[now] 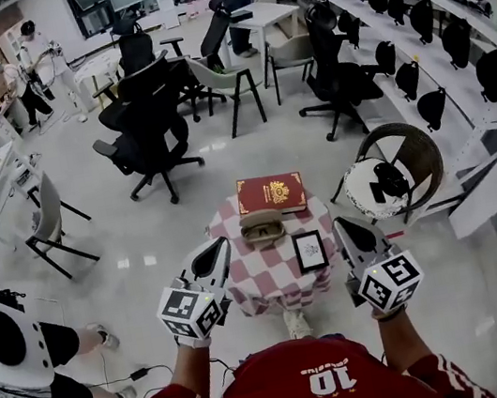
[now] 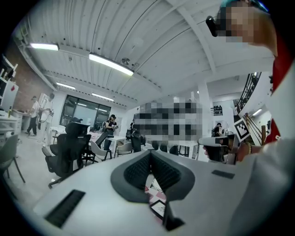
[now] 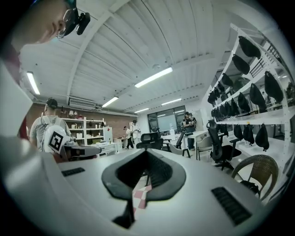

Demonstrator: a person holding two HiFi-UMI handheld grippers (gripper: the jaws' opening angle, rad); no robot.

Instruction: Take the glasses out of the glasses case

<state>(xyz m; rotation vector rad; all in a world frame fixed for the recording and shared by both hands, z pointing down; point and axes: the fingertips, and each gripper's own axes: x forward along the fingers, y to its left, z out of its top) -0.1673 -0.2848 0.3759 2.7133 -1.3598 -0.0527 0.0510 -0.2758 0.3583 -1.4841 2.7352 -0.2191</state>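
I held both grippers level at the near edge of the small checkered table [image 1: 265, 281], and the left gripper [image 1: 222, 242] and right gripper [image 1: 339, 222] each had their jaws clenched together on nothing. The glasses case [image 1: 262, 228] lay closed on the table between the two grippers, touching neither. A red book [image 1: 270, 193] sat just beyond it and a small picture frame [image 1: 310, 251] nearer me on the right.

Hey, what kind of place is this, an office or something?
Most likely an open-plan office or lab workspace: black swivel chairs stand around white desks, and a long white rack along the right wall holds rows of black gear.
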